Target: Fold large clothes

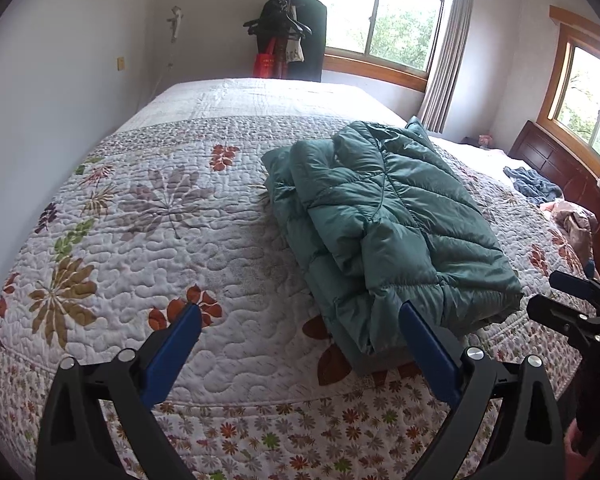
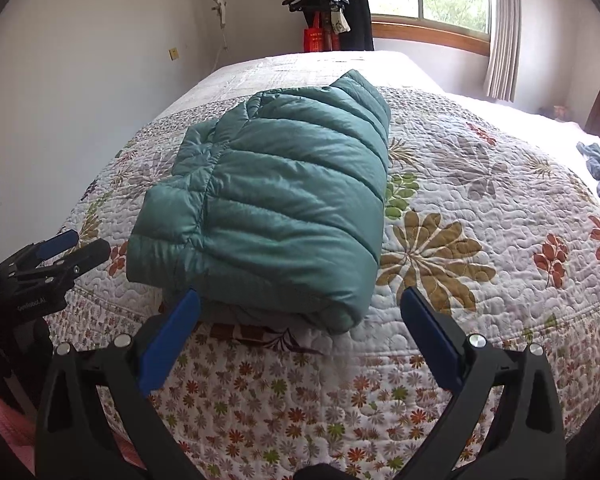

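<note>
A teal quilted puffer jacket (image 1: 384, 232) lies folded into a thick rectangular bundle on the flowered bedspread (image 1: 160, 216). In the right wrist view the same jacket (image 2: 276, 208) fills the middle of the bed. My left gripper (image 1: 300, 320) is open and holds nothing; its right fingertip sits just in front of the bundle's near edge. My right gripper (image 2: 300, 304) is open too, hovering in front of the jacket's near end with nothing between its blue fingers. Each gripper shows at the edge of the other's view: the right gripper (image 1: 572, 300) and the left gripper (image 2: 56, 256).
The bed's front edge (image 2: 300, 380) runs just under both grippers. A coat stand with dark clothes and hangers (image 1: 296, 28) stands by the window. Blue and pink garments (image 1: 536, 186) lie near the wooden headboard (image 1: 556, 168). A white wall (image 1: 60, 80) borders the left side.
</note>
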{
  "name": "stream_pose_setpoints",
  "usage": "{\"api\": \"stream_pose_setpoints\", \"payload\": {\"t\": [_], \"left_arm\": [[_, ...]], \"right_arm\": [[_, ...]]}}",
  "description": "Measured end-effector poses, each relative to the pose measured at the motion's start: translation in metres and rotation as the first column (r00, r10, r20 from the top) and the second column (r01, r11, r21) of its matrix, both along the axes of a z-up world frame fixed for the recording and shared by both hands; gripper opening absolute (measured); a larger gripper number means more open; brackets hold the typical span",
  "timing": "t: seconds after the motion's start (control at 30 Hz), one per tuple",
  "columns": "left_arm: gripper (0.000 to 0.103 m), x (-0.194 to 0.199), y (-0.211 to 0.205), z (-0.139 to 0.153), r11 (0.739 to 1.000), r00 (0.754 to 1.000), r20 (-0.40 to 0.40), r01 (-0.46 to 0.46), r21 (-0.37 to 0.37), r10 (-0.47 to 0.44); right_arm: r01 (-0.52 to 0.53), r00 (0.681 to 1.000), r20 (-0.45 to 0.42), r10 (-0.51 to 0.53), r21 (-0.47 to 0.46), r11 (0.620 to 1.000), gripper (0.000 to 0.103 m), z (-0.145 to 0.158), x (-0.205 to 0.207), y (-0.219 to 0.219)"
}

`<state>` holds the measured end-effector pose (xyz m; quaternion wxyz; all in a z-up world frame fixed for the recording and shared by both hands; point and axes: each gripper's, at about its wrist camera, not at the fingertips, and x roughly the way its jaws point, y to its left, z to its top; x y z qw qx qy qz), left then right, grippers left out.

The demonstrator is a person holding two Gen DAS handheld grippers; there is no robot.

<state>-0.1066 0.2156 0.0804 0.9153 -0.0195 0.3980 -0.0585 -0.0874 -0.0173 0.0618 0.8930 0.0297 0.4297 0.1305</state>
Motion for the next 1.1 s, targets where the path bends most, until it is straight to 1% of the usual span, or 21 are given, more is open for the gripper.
{"api": "stream_pose_setpoints", "payload": {"t": [0.2,0.37,0.5,0.67,1.1], "left_arm": [[0.099,-0.008,-0.003,0.0,1.0,1.0,0.007,-0.009,0.021,0.009],[0.099,-0.009,-0.007,-0.003,0.999,1.0,0.003,-0.012,0.05,0.012],[0.099,-0.009,-0.008,-0.006,0.999,1.0,-0.007,-0.016,0.051,0.016],[0.099,-0.01,-0.008,-0.006,0.998,1.0,0.002,-0.025,0.065,0.025],[0.099,-0.011,-0.005,-0.012,0.996,0.999,-0.015,-0.041,0.073,0.043]], "right_arm": [[0.014,1.0,0.003,-0.014,0.003,1.0,0.1,-0.001,-0.007,-0.005],[0.0,1.0,-0.004,0.0,0.006,1.0,0.1,-0.003,-0.011,-0.004],[-0.012,1.0,-0.007,0.012,0.01,1.0,0.1,-0.004,-0.014,-0.003],[-0.007,1.0,-0.008,0.007,0.014,1.0,0.1,-0.005,-0.012,-0.004],[-0.01,1.0,-0.021,0.01,0.007,1.0,0.1,-0.01,-0.007,-0.002]]}}
